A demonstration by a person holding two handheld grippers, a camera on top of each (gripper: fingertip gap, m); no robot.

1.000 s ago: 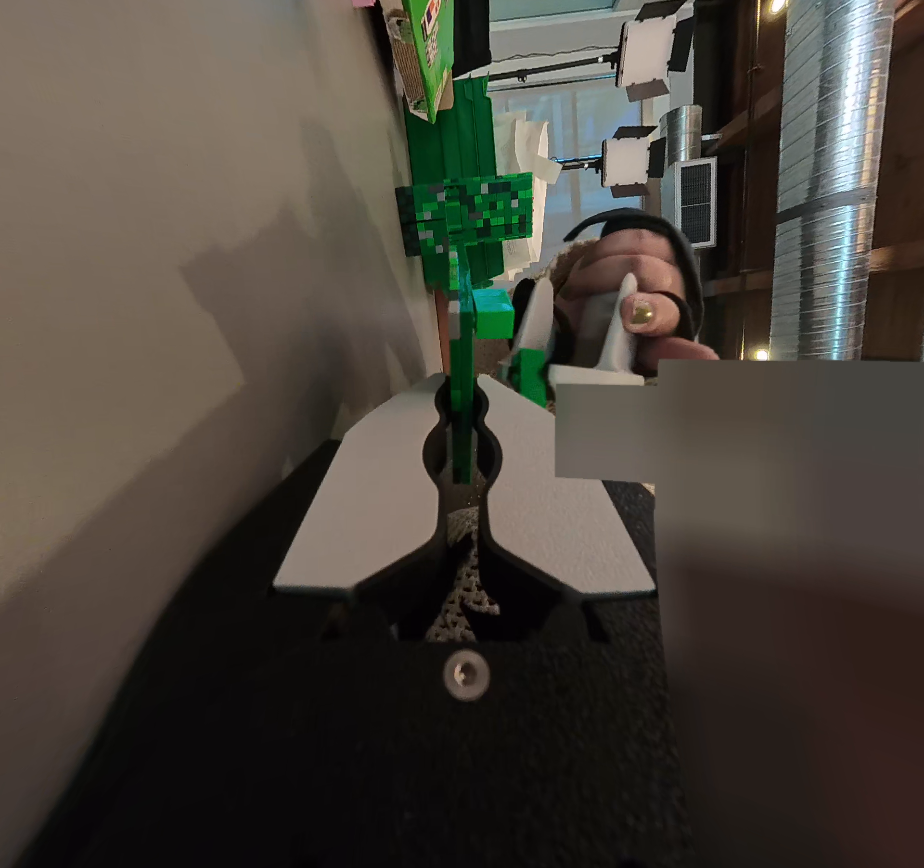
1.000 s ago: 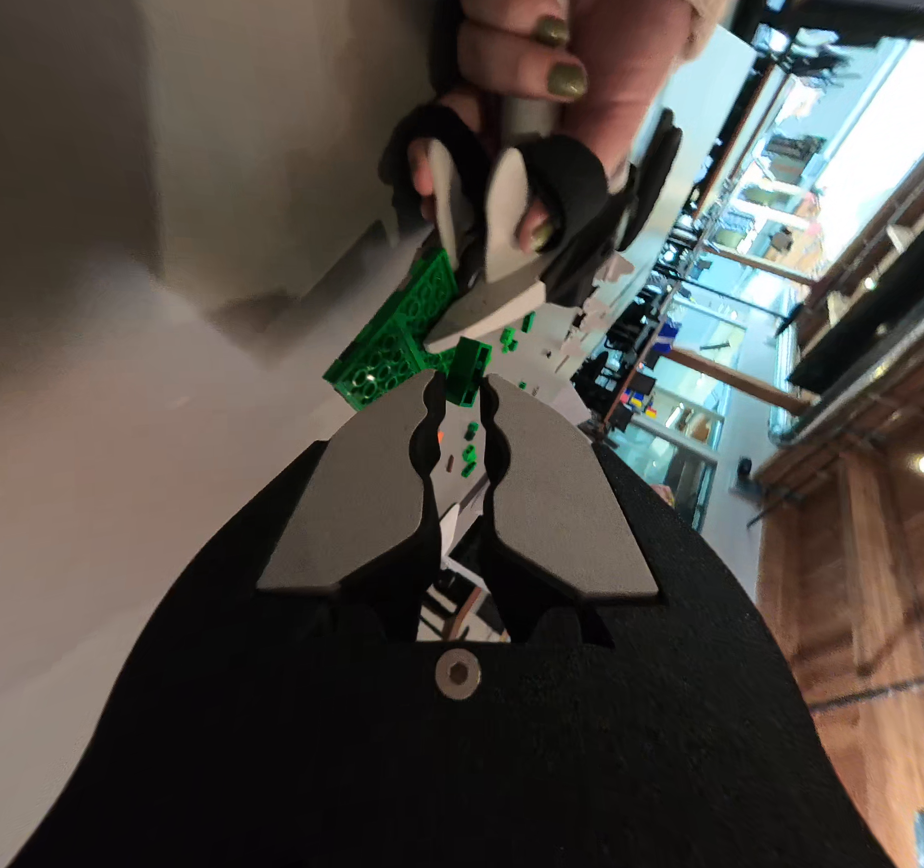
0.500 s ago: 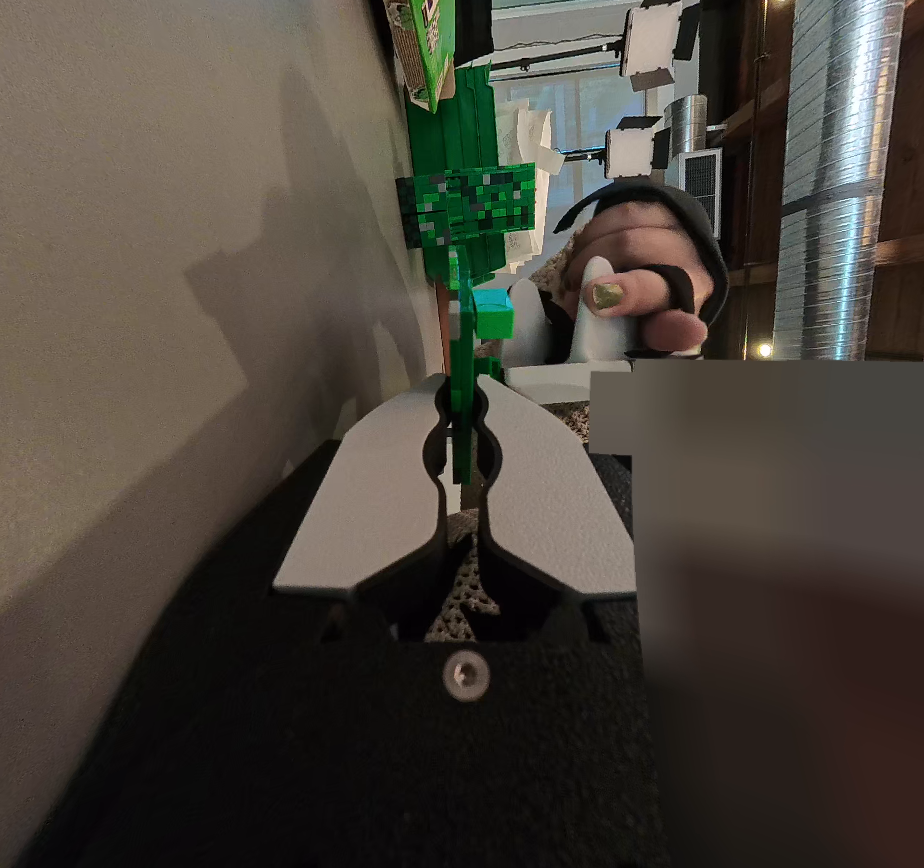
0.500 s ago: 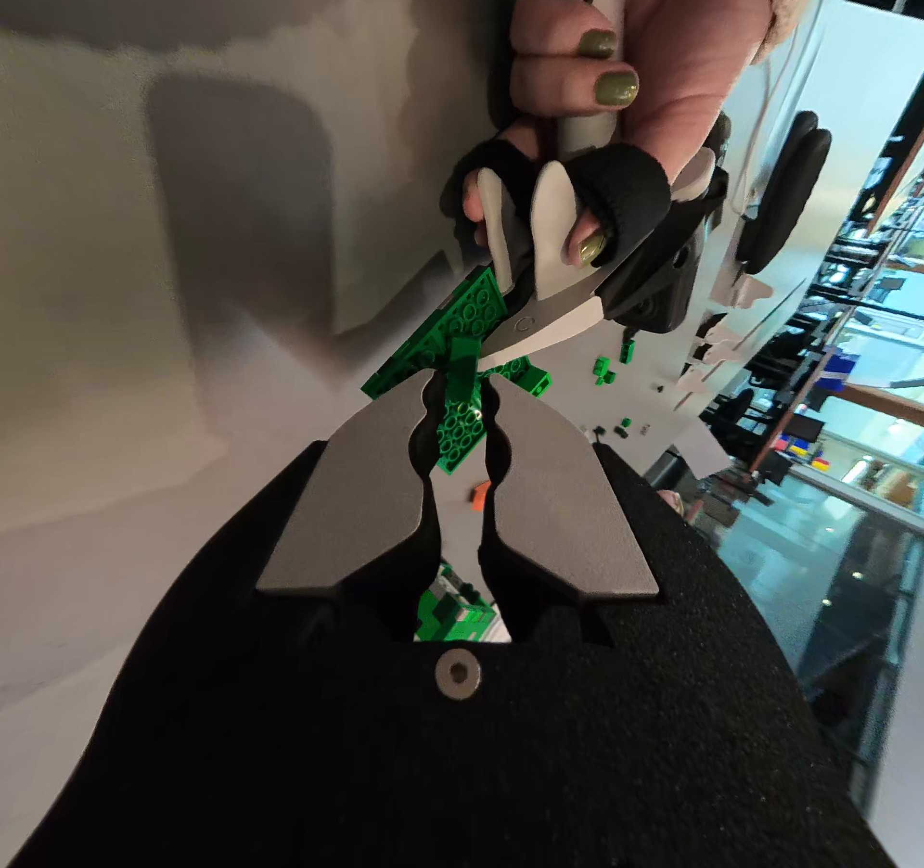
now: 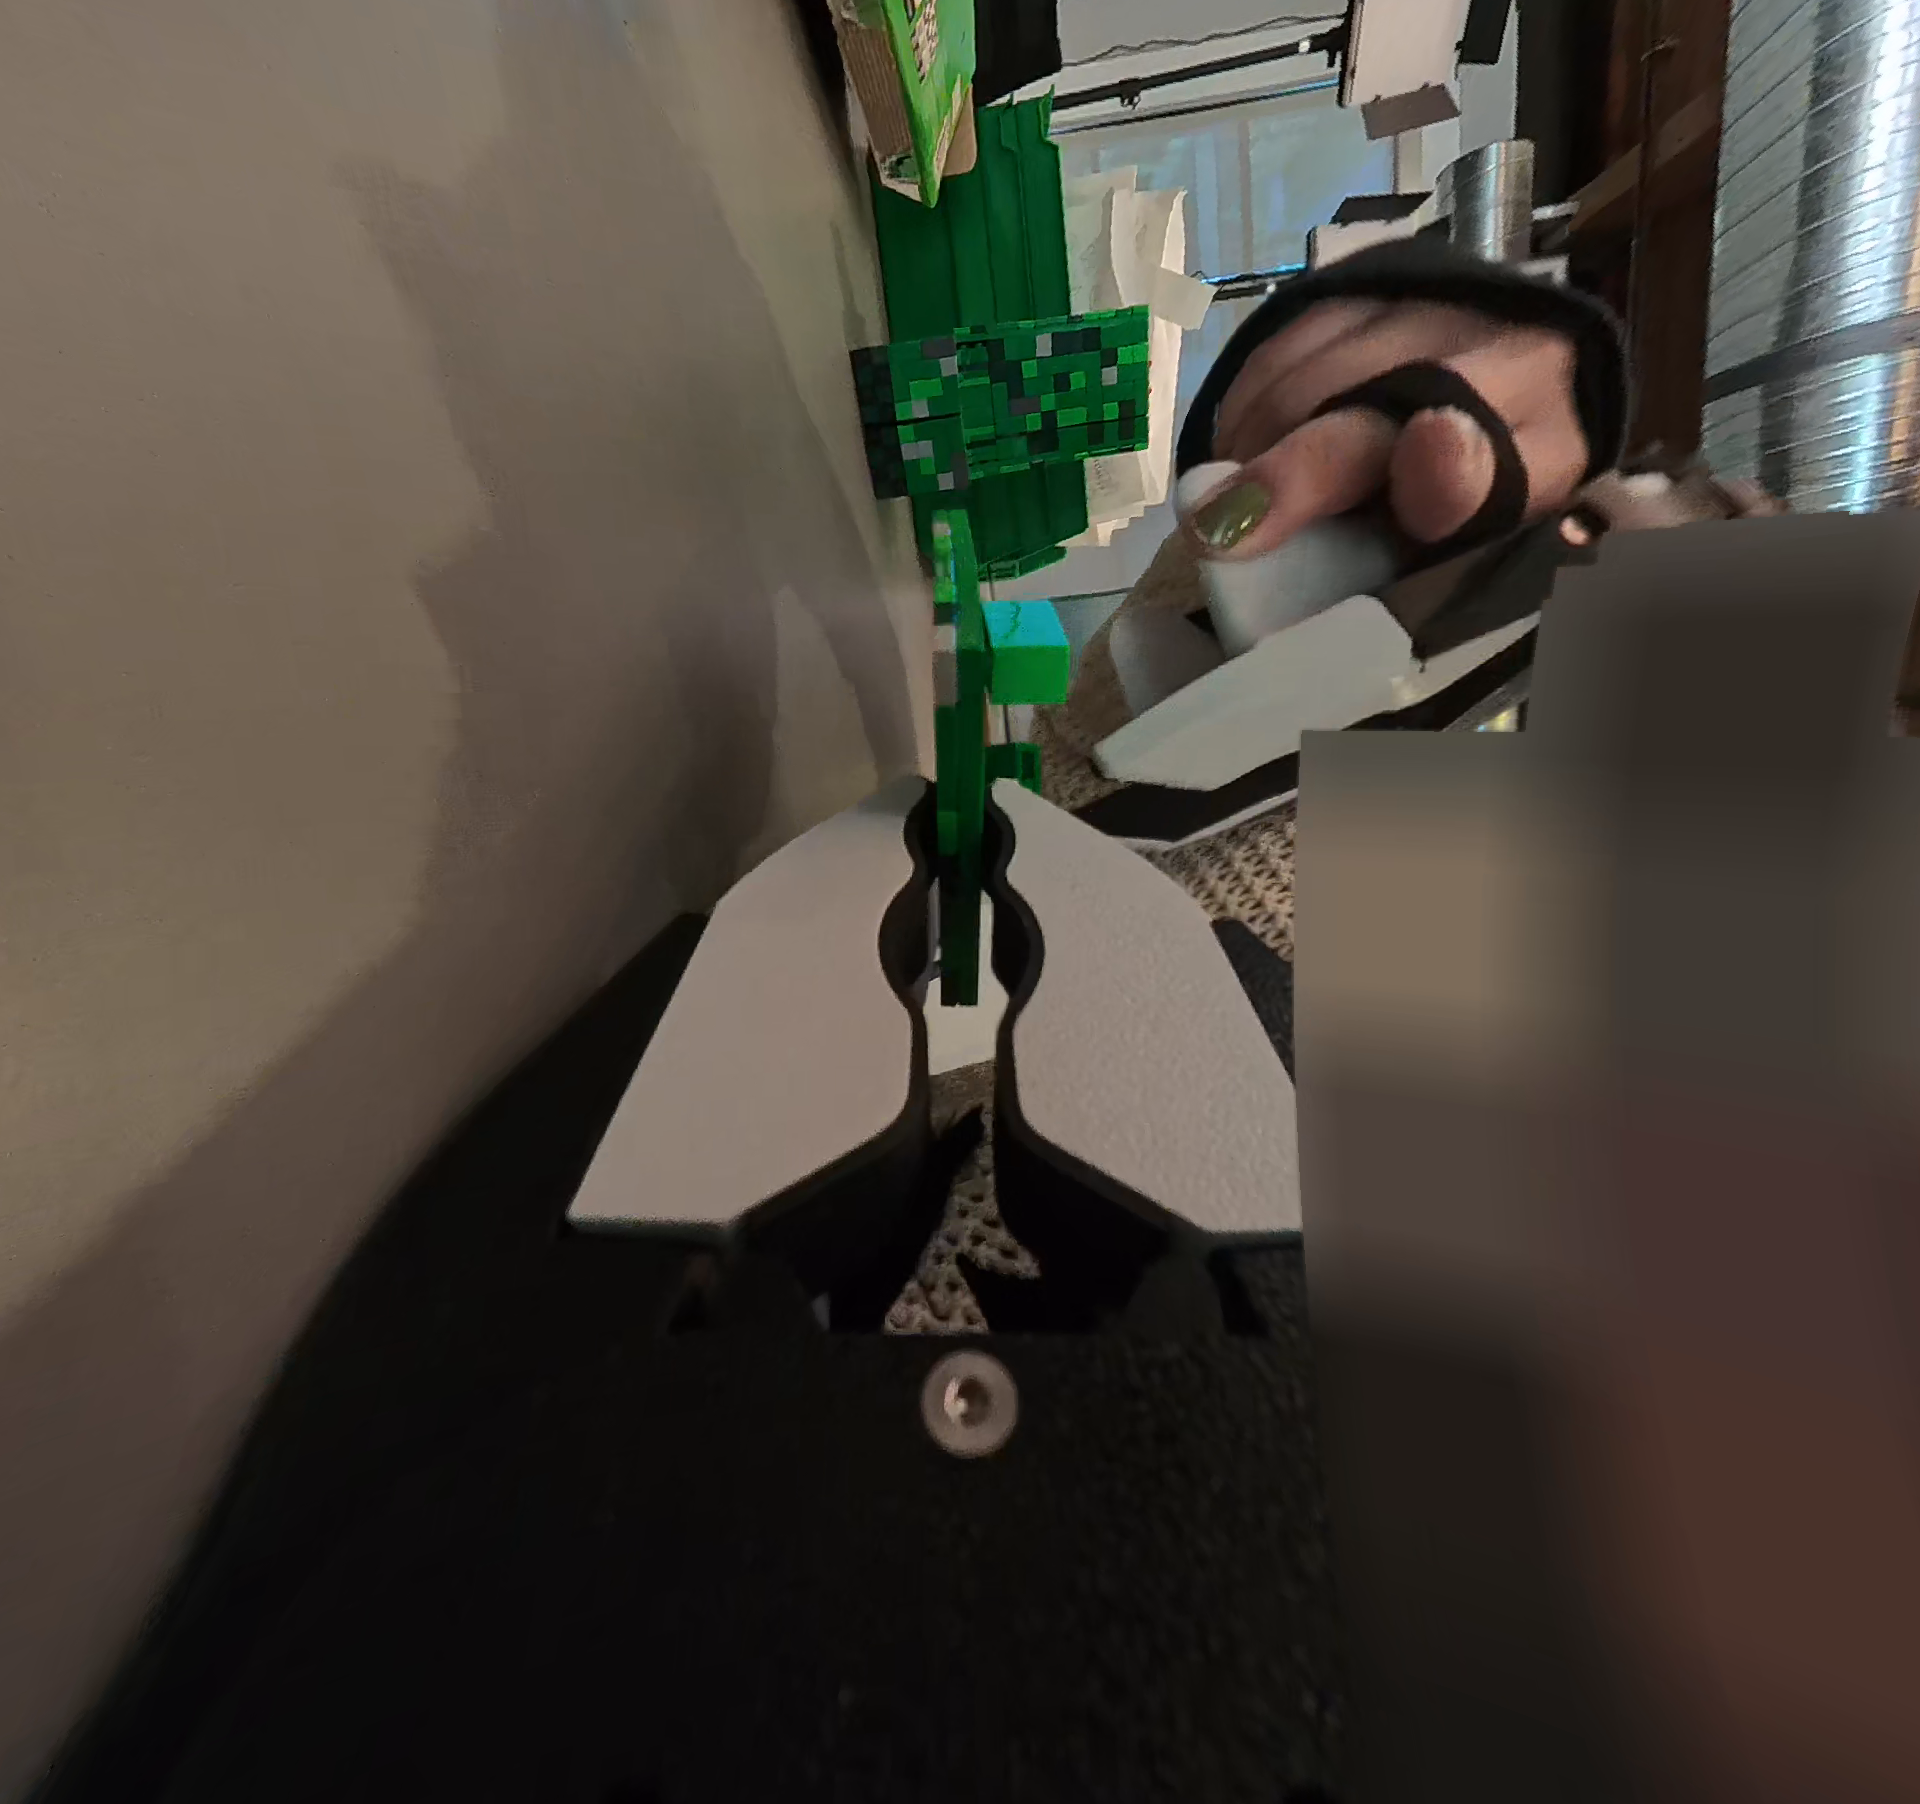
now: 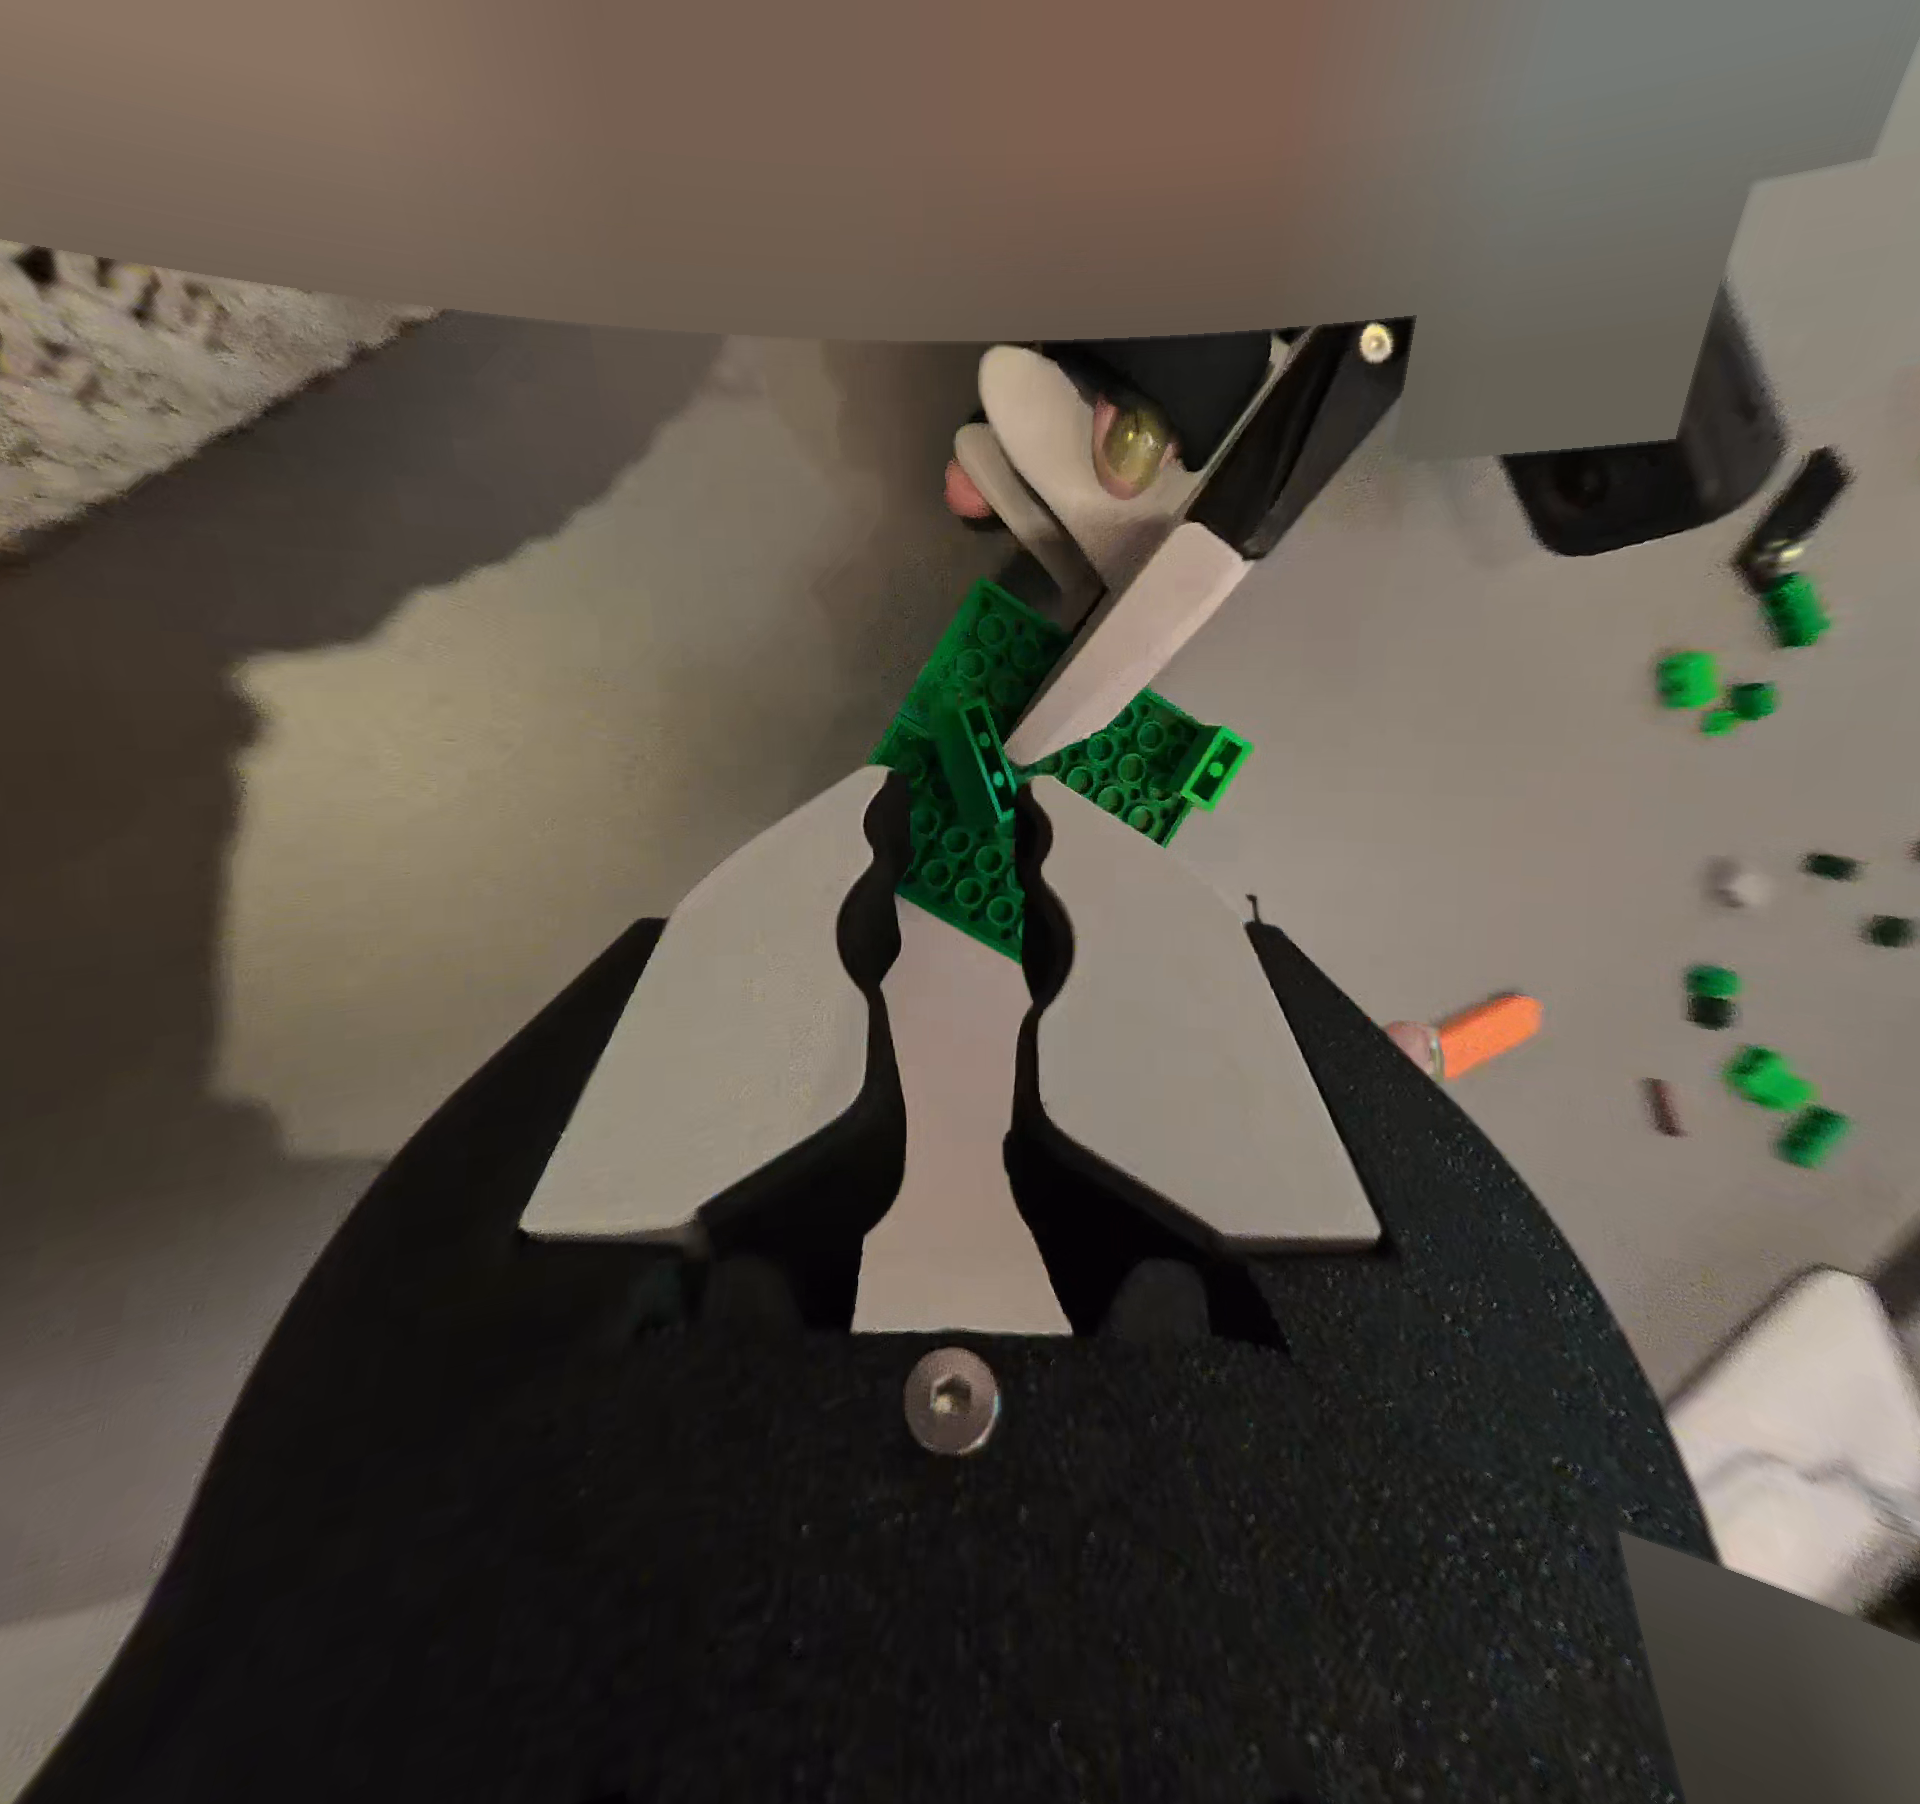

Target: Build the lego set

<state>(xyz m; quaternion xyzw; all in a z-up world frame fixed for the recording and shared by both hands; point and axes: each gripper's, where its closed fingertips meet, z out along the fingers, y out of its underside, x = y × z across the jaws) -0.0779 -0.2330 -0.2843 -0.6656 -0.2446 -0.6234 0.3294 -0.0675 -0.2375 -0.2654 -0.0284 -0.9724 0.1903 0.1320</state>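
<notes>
- The bench (image 6: 436, 767) is pale and bare near me; only my right view shows it from above.
- A green box (image 5: 920, 40) stands at the bench's far edge, seen only in my left view; I cannot tell what is in it.
- My left gripper (image 5: 958, 798) has its fingers clamped on the edge of a green plate (image 5: 961, 715), held on edge above the bench, with a small teal block (image 5: 1023, 653) stuck on its side.
- My right gripper (image 6: 951, 783) has its fingers closed around a small green brick (image 6: 982, 757) pressed to the plate's underside; only this view shows that face.
- Loose green pieces (image 6: 1756, 1079) and an orange tool (image 6: 1486, 1032) lie on the bench to the right, in my right view alone.
</notes>
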